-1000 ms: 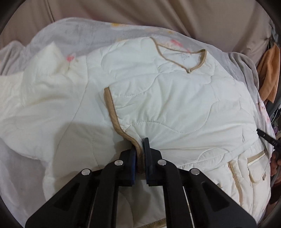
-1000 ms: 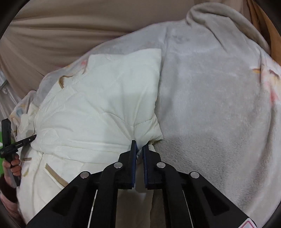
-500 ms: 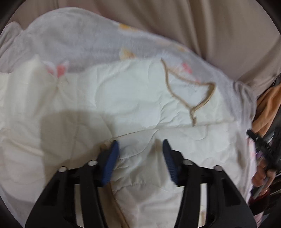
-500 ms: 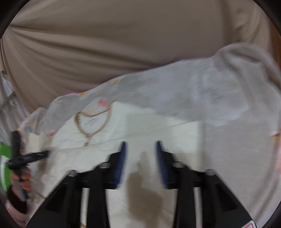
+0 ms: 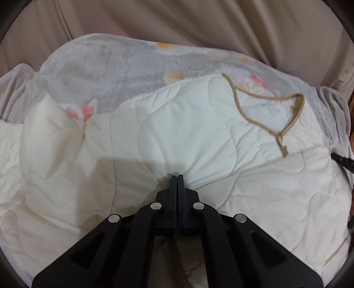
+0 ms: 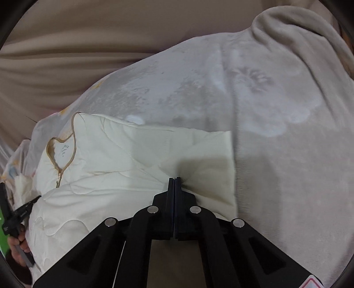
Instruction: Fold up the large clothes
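Left wrist view is showing a cream quilted jacket [image 5: 188, 133] lying spread on a grey flowered blanket [image 5: 115, 66], its tan-trimmed neckline [image 5: 265, 106] toward the upper right and a zip pull hanging below it. A folded-over panel of the jacket is crossing the lower right, and one sleeve [image 5: 48, 124] is bunching up at the left. The left gripper [image 5: 177, 176] is sitting with its jaws pressed together, having just been closing, its tips pinching a small pucker of the jacket's quilted cloth. Right wrist view is showing the same jacket's straight edge lying against the blanket, with the right gripper [image 6: 174, 178] likewise closed tight, its tips gathering creases of the cloth where they are biting in. A hand [image 6: 20, 250] is gripping a black handle at the lower left of that view. Beige draped fabric [image 5: 177, 20] is hanging behind the blanket.
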Demonstrator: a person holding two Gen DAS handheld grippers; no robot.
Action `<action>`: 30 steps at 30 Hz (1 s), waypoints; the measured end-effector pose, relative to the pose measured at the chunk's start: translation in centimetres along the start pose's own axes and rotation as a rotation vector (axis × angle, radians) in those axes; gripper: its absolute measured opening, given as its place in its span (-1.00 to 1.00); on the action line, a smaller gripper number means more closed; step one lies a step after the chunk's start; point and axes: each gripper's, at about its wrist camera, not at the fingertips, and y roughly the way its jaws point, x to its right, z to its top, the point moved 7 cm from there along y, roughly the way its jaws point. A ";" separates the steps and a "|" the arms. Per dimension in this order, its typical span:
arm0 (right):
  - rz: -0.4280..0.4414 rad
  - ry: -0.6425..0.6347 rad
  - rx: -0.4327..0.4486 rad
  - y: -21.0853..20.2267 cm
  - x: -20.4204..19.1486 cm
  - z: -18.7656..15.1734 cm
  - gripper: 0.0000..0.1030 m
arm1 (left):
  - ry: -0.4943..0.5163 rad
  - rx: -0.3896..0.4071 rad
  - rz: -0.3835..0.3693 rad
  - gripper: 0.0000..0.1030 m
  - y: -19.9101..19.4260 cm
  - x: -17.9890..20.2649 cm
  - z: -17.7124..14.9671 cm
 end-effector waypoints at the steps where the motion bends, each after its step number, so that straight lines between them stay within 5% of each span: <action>1: -0.008 -0.010 0.019 -1.1 -0.4 0.1 -0.92 | -0.021 0.012 -0.029 -1.00 -1.3 0.2 0.3; 5: 0.151 -0.100 0.049 -4.4 -6.1 -1.0 -0.88 | 0.029 0.059 -0.111 -0.99 -5.5 3.4 0.5; 8: 0.241 -0.189 -0.019 -4.3 -10.4 -4.4 -0.88 | 0.103 -0.048 -0.171 -0.99 -5.0 6.3 -2.8; 10: 0.212 -0.256 -0.061 -3.7 -11.1 -7.2 -0.92 | 0.141 -0.116 -0.155 -0.99 -3.8 6.5 -5.4; 12: 0.134 -0.284 -0.064 -3.3 -9.3 -8.9 -1.00 | 0.142 -0.103 -0.150 -0.99 -3.6 5.3 -6.8; 14: 0.146 -0.182 -0.074 -3.9 -5.7 -9.8 -1.00 | 0.086 -0.086 -0.155 -0.99 -4.5 3.1 -7.0; 17: 0.062 -0.076 -0.036 -6.0 -0.5 -9.6 -1.00 | -0.040 -0.069 -0.130 -0.99 -6.7 -1.5 -7.0; 20: 0.012 -0.045 0.006 -8.7 0.4 -9.6 -0.99 | -0.136 -0.014 -0.057 -0.99 -9.4 -6.9 -6.8; 21: 0.021 -0.050 0.020 -9.5 -0.2 -9.5 -0.79 | -0.190 0.007 -0.032 -0.94 -10.3 -9.4 -6.6; 23: 0.081 -0.076 0.029 -10.7 -2.5 -10.0 -0.73 | -0.325 0.055 0.015 -0.71 -11.9 -14.9 -5.8; 25: 0.171 -0.103 0.002 -10.9 -5.9 -10.8 -0.73 | -0.442 0.093 0.084 -0.22 -12.9 -19.9 -5.5; 30: 0.289 -0.184 -0.086 -9.0 -12.9 -14.6 -0.72 | -0.637 0.190 0.287 -0.11 -14.2 -32.6 -4.0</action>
